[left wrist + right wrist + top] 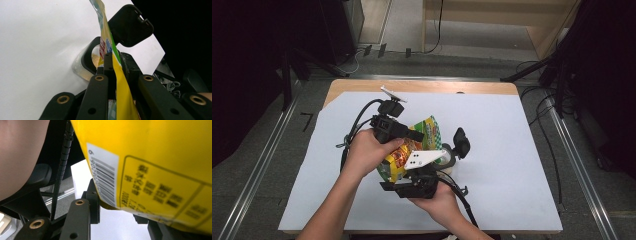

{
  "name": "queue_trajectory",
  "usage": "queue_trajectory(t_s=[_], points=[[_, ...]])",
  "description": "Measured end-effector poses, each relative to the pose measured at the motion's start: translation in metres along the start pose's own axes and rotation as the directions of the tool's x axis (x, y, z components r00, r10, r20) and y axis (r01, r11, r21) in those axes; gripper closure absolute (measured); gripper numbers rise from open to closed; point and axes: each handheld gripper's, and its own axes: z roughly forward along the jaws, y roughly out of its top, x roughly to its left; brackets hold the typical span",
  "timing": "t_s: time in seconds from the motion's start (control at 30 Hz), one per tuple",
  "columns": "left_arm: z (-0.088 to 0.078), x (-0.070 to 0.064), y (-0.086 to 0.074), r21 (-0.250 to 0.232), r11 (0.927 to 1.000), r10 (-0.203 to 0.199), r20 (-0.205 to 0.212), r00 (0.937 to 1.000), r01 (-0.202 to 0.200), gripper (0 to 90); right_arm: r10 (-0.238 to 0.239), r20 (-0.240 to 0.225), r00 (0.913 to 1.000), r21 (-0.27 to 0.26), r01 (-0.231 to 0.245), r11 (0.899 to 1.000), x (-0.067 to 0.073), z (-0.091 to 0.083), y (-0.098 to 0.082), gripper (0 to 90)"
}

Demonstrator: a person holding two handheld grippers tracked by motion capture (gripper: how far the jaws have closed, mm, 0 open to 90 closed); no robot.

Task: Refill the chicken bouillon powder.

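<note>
A yellow and green snack bag hangs tilted between my two grippers over the white table cover. My left gripper is shut on the bag's thin top edge, with the film pinched flat between its jaws. My right gripper is shut on the bag's lower end from below; the barcode side lies right across its jaws. Just past the bag stands a clear container with its black flip lid raised, and the bag's upper end points toward the container.
A white sheet covers the wooden table, with bare room to the right and at the back. Black cables trail from both grippers toward the front edge. Dark stands and floor cables surround the table.
</note>
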Motion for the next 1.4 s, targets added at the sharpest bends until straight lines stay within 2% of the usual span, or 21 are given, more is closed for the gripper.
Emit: queue_trajectory(t_s=[1.4], points=[[0.0022, -0.0015, 0.0000, 0.002, 1.0000, 0.005, -0.008, 1.0000, -0.005, 84.1, 0.016, 0.006, 0.9998, 0.006, -0.017, 1.000, 0.0000, -0.0001, -0.0007, 66.1]])
